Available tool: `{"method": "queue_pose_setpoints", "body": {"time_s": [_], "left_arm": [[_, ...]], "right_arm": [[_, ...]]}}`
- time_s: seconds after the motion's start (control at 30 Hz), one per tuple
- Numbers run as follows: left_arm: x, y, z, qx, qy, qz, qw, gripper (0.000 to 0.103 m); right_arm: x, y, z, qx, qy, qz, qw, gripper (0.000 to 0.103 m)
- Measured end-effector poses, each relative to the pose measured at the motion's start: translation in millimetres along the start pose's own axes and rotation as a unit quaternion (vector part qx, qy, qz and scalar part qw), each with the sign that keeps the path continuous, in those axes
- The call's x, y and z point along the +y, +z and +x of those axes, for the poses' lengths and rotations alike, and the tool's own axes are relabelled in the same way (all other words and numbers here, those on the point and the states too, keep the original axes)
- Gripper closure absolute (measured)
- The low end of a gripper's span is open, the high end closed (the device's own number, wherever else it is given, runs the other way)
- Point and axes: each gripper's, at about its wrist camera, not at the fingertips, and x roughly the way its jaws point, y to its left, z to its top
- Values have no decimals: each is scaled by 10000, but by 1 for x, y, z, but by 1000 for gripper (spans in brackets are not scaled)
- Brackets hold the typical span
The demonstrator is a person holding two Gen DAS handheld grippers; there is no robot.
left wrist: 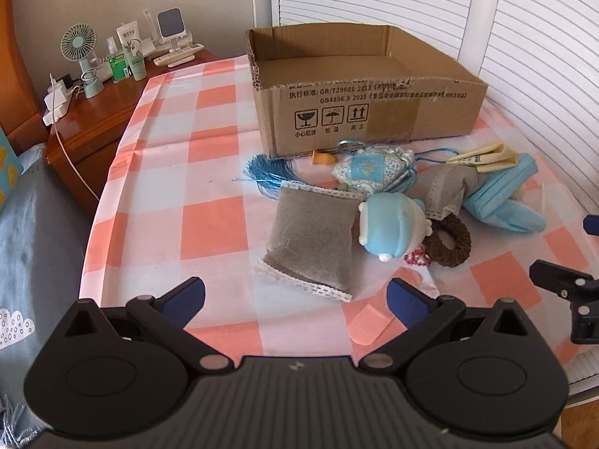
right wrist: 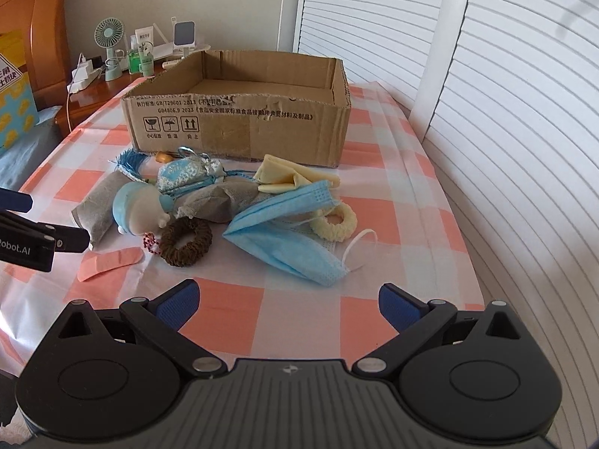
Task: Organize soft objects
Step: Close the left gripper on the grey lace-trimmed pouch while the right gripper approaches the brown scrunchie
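Note:
A pile of soft things lies on the checked cloth before an empty cardboard box (left wrist: 370,112) (right wrist: 239,127). Nearest my left gripper (left wrist: 295,301) is a grey sachet (left wrist: 312,243) (right wrist: 95,213), then a blue plush toy (left wrist: 389,230) (right wrist: 140,207), a brown hair tie (left wrist: 449,241) (right wrist: 186,237), a blue patterned pouch (left wrist: 368,174) (right wrist: 183,176) and a second grey sachet (left wrist: 445,187) (right wrist: 221,202). Blue face masks (right wrist: 288,232) (left wrist: 501,205) and a cream hair tie (right wrist: 335,222) lie ahead of my right gripper (right wrist: 288,305). Both grippers are open and hold nothing.
A pink plaster (right wrist: 108,262) (left wrist: 368,323) lies flat near the front. Cream cloth (right wrist: 288,177) and a blue tassel (left wrist: 267,172) sit by the box. A wooden nightstand (left wrist: 97,112) with a fan (left wrist: 80,60) and bottles stands at the left. White louvred doors (right wrist: 505,112) run along the right.

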Motion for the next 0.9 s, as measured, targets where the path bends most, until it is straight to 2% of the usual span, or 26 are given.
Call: {"method": "queue_pose_setpoints", "body": {"time_s": [0.37,0.9], "left_arm": [[10,7,39,193,-151,-78,9997,0],[14,4,42,-295,-336,212,9988,0]], "right_arm": [[-6,-15,20,263,54,27,9996,0],[19,-19,26,74,691,-494,9964,0]]}}
